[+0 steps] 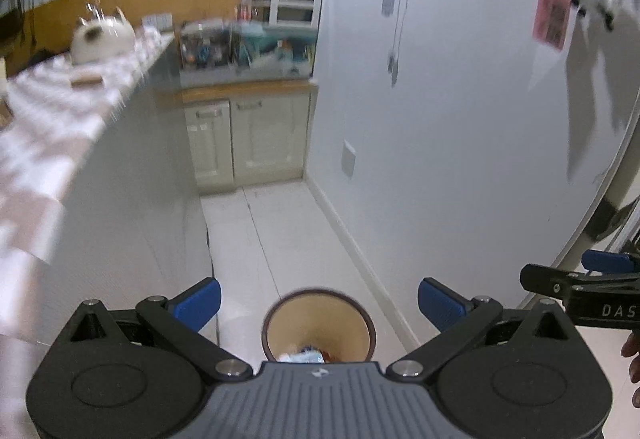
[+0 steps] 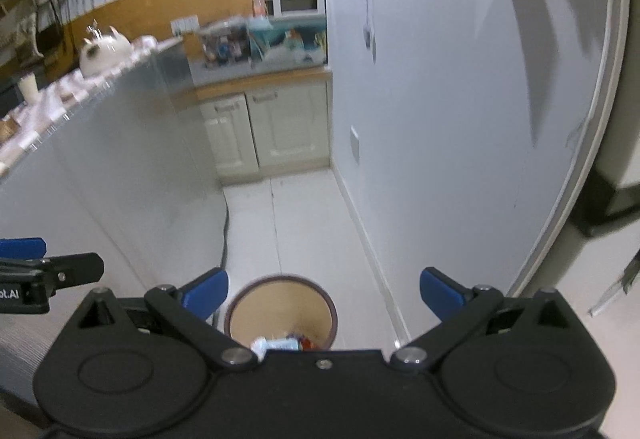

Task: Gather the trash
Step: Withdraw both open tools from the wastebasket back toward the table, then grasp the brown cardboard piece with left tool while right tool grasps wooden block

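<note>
A round bin (image 1: 319, 323) with a dark rim and tan inside stands on the white floor below both grippers. Crumpled trash (image 1: 304, 356) lies in its bottom, white, blue and red. The bin also shows in the right wrist view (image 2: 281, 313), with the trash (image 2: 280, 344) in it. My left gripper (image 1: 319, 303) is open and empty above the bin. My right gripper (image 2: 324, 297) is open and empty, a little right of the bin's middle. The right gripper shows at the right edge of the left wrist view (image 1: 576, 279).
A tall white counter (image 1: 100, 175) with a patterned top runs along the left. A white wall (image 1: 440, 119) and a fridge door (image 2: 560, 79) stand on the right. Cream cabinets (image 1: 248, 135) close the far end of the narrow floor strip (image 1: 280, 231).
</note>
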The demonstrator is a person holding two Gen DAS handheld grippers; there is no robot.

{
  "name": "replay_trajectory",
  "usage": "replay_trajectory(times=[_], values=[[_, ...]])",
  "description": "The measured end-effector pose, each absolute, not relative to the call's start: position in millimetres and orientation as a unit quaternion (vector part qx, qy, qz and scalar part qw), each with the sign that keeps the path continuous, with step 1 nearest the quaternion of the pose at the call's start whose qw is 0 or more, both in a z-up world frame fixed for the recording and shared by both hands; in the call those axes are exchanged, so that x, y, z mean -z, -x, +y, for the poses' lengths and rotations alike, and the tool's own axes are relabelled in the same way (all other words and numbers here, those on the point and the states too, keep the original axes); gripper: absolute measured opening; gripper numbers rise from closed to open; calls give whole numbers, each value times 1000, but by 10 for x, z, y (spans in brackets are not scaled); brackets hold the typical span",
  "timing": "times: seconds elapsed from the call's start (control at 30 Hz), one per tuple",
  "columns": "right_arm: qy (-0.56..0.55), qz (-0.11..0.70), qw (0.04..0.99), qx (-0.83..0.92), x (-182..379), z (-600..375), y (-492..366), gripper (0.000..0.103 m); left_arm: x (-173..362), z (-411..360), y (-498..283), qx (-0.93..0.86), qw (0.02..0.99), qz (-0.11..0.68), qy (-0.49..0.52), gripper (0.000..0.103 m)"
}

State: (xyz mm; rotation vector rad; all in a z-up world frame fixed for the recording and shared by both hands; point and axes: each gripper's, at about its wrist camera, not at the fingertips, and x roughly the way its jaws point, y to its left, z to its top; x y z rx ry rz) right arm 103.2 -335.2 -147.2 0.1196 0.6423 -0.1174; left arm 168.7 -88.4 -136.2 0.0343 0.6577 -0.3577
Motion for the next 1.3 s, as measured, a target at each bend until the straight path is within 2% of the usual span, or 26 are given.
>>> replay_trajectory(times=[0.4, 0.77, 1.07, 1.3], values=[[-48, 229, 972, 16, 792, -2913, -804, 103, 551, -355, -1297, 152, 960, 236, -15, 103], [-52, 182, 980, -58, 216, -2250, -952, 103, -160, 417, -1121, 115, 980, 159, -20, 103], [-71, 148, 981, -105, -319, -1782, -1357, 103, -719, 1094, -1511, 77, 988, 129, -41, 103], [-54, 129, 982, -129, -648, -1421, -1822, 103, -784, 1669, -2157, 21, 990, 140, -21, 103]])
